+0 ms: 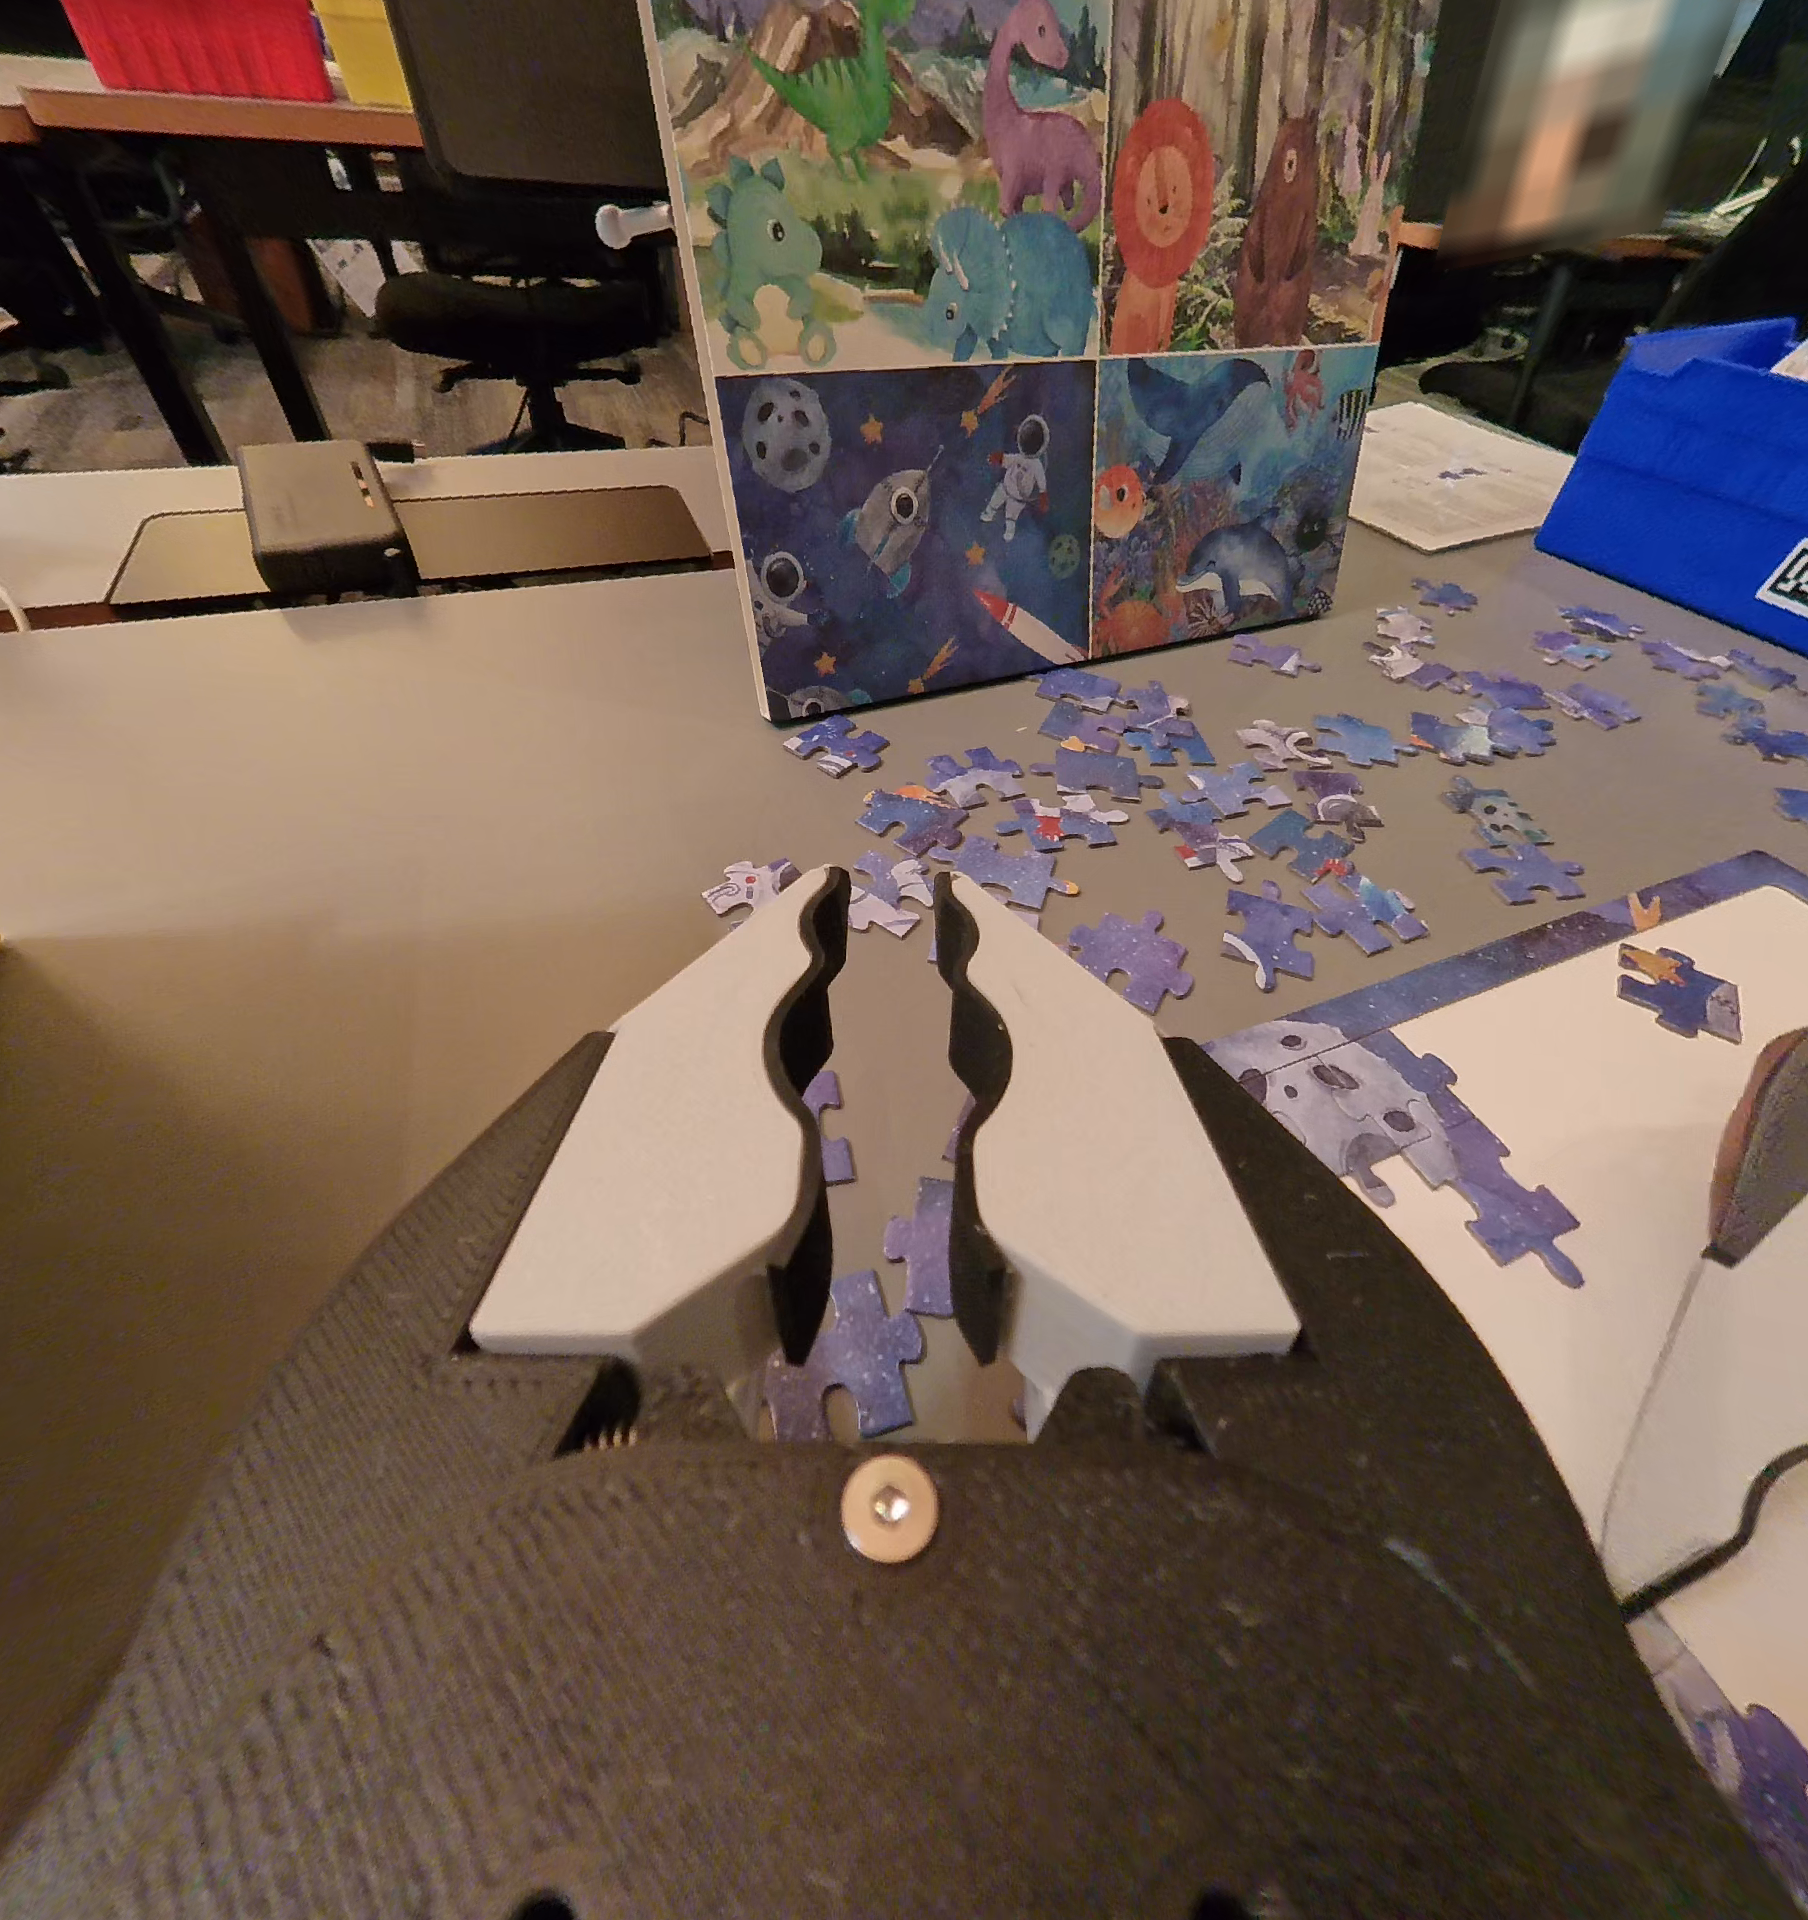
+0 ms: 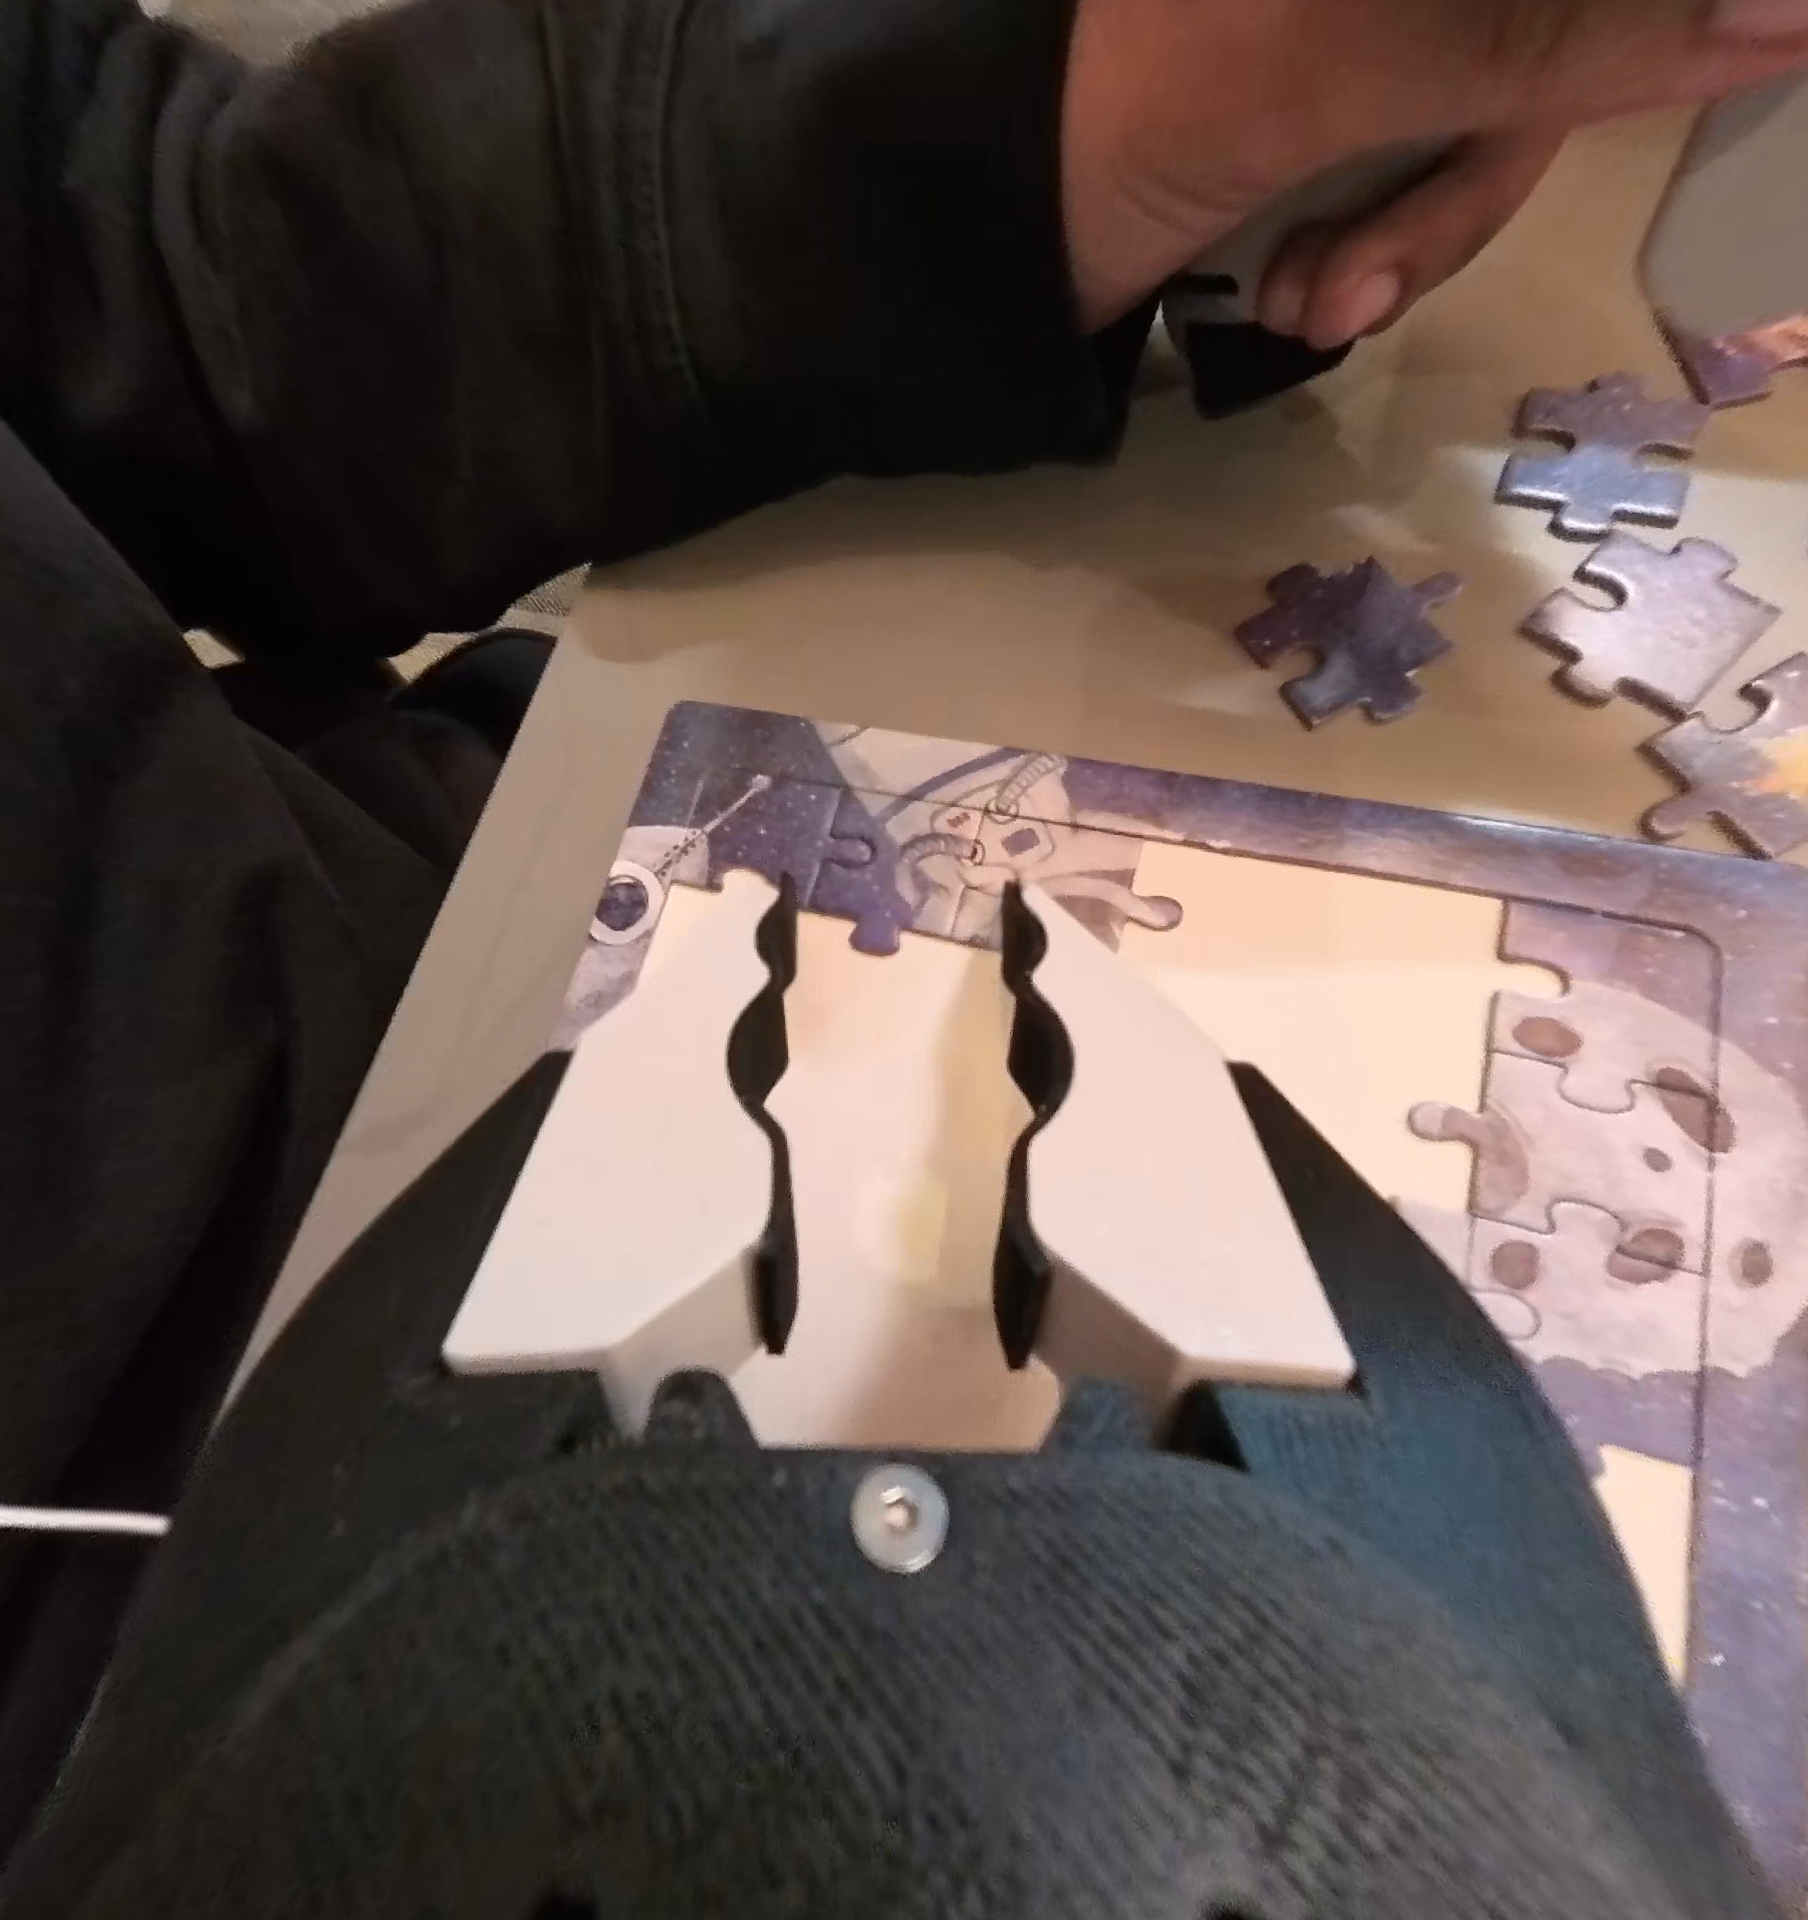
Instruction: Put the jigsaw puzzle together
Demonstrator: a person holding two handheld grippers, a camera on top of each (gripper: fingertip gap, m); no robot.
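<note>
Left of the left gripper (image 1: 889, 894) the grey table (image 1: 308, 883) lies bare; loose puzzle pieces (image 1: 1191, 790) crowd ahead and right, before the upright picture box (image 1: 1035, 416). Its jaws stand narrowly apart, gripping nothing. The right gripper (image 2: 900, 904), wider open and bare, hovers over the puzzle tray (image 2: 1762, 1039) near its corner pieces (image 2: 879, 842). Only its view shows the person's sleeve (image 2: 464, 312) and hand (image 2: 1399, 156).
</note>
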